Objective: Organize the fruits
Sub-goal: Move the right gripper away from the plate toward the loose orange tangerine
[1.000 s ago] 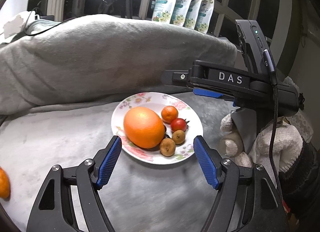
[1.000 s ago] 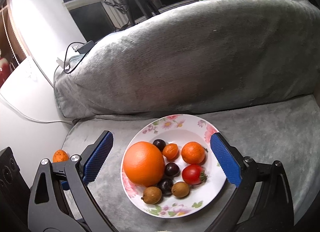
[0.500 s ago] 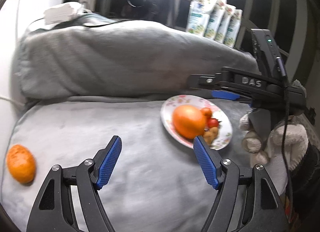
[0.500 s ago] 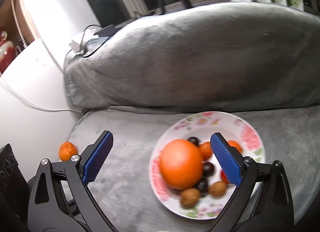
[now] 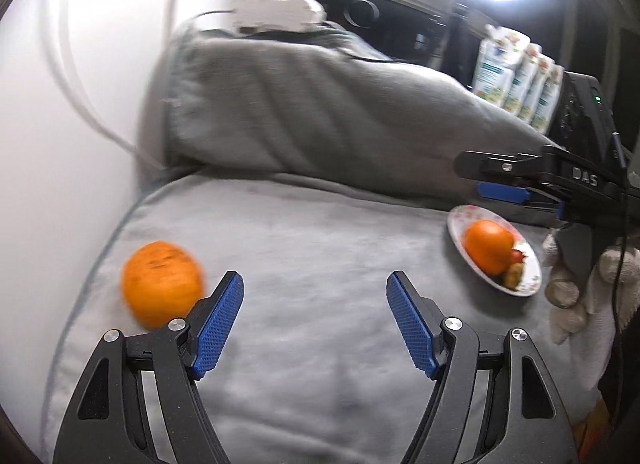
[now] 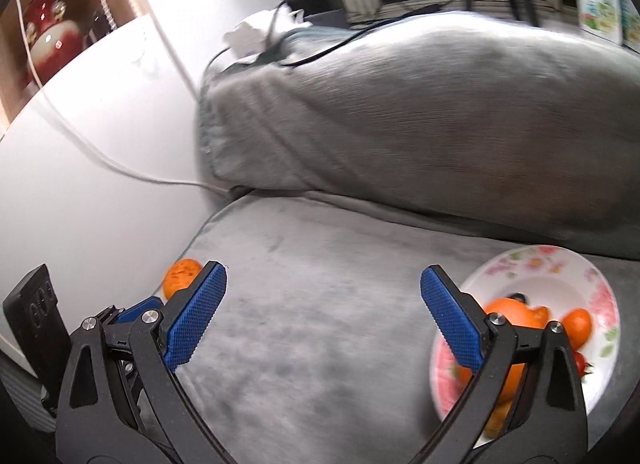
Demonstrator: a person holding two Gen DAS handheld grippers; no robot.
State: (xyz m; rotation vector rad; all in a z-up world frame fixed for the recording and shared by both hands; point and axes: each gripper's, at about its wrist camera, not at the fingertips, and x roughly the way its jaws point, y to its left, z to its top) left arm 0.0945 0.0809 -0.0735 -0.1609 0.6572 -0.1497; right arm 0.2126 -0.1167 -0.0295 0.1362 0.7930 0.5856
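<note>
A loose mandarin (image 5: 162, 283) lies on the grey cushion at the left, just left of my left gripper's left finger. My left gripper (image 5: 314, 320) is open and empty. The mandarin also shows in the right wrist view (image 6: 181, 275), partly behind my right gripper's left finger. A floral plate (image 5: 532, 264) at the right holds a large orange (image 5: 488, 245) and several small fruits. In the right wrist view the plate (image 6: 560, 276) lies behind my right finger. My right gripper (image 6: 322, 324) is open and empty; it shows side-on above the plate in the left wrist view (image 5: 520, 180).
A big grey back cushion (image 5: 320, 112) rises behind the seat. A white wall (image 5: 60, 124) with a cable bounds the left side. Pouches (image 5: 516, 76) stand on the sill behind. A white power strip (image 5: 276, 16) lies on the cushion top.
Both grippers have swung left. The plate has slid to the right of both views and the loose mandarin has come nearer to the left gripper. Both stay open.
</note>
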